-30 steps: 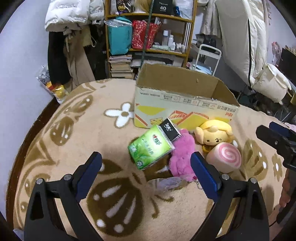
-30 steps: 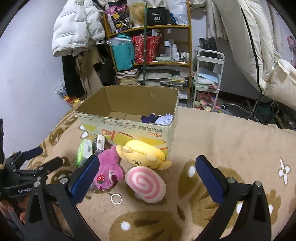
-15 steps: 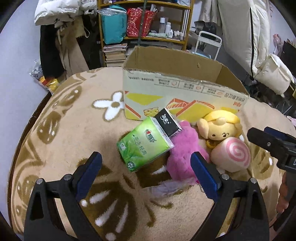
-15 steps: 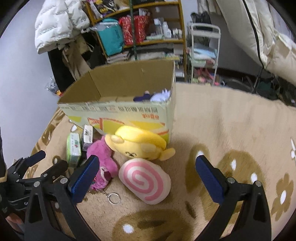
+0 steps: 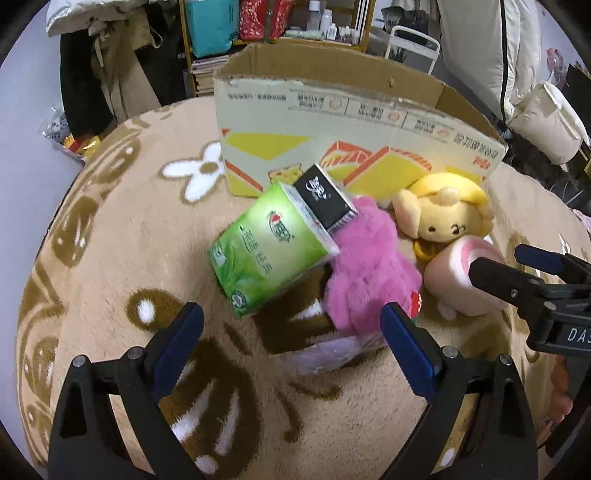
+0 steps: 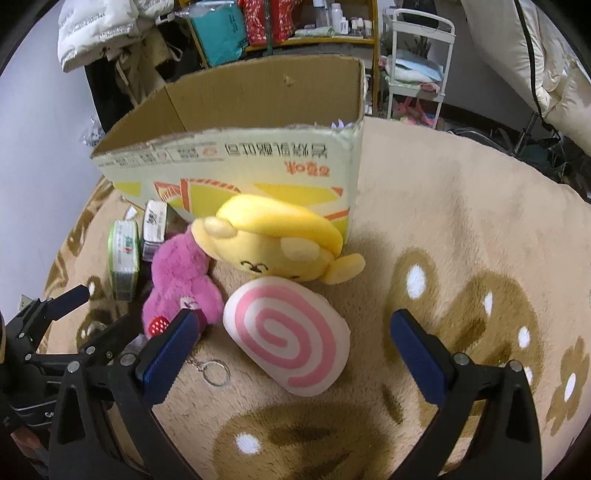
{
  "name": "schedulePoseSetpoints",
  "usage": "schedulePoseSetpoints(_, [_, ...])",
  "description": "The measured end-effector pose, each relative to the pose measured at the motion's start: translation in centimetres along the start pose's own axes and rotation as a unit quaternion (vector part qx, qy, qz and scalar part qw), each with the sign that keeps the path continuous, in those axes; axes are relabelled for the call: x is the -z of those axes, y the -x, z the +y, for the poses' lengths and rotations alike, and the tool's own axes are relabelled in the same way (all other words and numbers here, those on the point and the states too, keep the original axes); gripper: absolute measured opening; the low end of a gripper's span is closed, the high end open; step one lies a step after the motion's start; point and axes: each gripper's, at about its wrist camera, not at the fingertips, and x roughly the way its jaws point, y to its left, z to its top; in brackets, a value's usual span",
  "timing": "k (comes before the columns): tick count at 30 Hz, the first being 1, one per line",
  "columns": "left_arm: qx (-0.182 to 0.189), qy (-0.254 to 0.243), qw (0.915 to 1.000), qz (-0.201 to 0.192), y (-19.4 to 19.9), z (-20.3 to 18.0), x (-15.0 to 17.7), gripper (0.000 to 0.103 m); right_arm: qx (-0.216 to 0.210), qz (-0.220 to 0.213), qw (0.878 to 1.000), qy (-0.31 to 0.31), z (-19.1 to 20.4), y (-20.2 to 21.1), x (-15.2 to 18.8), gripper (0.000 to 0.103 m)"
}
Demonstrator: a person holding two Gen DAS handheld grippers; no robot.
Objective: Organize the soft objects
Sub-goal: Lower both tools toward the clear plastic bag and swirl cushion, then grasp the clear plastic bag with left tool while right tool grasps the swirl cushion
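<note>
An open cardboard box (image 5: 354,122) (image 6: 236,162) stands on the beige rug. In front of it lie a green tissue pack (image 5: 266,247) (image 6: 123,258), a black tissue pack (image 5: 325,195), a pink plush (image 5: 369,269) (image 6: 181,277), a yellow plush (image 5: 443,214) (image 6: 273,240) and a pink-swirl roll plush (image 5: 458,277) (image 6: 291,332). My left gripper (image 5: 291,332) is open, just short of the green pack and pink plush. My right gripper (image 6: 291,339) is open, with the swirl roll between its fingers.
A clear plastic wrapper (image 5: 325,350) and a key ring (image 6: 214,369) lie on the rug near the pink plush. Shelves (image 6: 280,26), hanging coats (image 5: 110,55) and a white trolley (image 6: 417,62) stand behind the box. The rug's edge runs along the left.
Both grippers have moved forward and down toward the pile. The objects now appear larger and closer; the swirl roll now sits between the right fingers. Nothing has been gripped.
</note>
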Motion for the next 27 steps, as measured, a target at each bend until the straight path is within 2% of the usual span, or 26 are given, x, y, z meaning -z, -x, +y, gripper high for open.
schedulePoseSetpoints(16, [0.048, 0.011, 0.9984, 0.027, -0.4, -0.2, 0.3, 0.095, 0.005, 0.027, 1.000, -0.003, -1.0, -1.2, 0.3, 0.103])
schedulePoseSetpoints(21, [0.053, 0.004, 0.9978, 0.040, -0.8, -0.6, 0.5, 0.095, 0.004, 0.031, 1.000, 0.000, -0.9, -1.5, 0.4, 0.103])
schedulePoseSetpoints(24, [0.030, 0.000, 0.9984, 0.048, -1.4, -0.4, 0.5, 0.095, 0.004, 0.033, 0.999, 0.000, -0.9, -1.7, 0.4, 0.103])
schedulePoseSetpoints(27, [0.043, 0.011, 0.9976, 0.052, -1.6, 0.1, 0.5, 0.092, 0.002, 0.035, 0.999, 0.000, -1.0, -1.8, 0.3, 0.103])
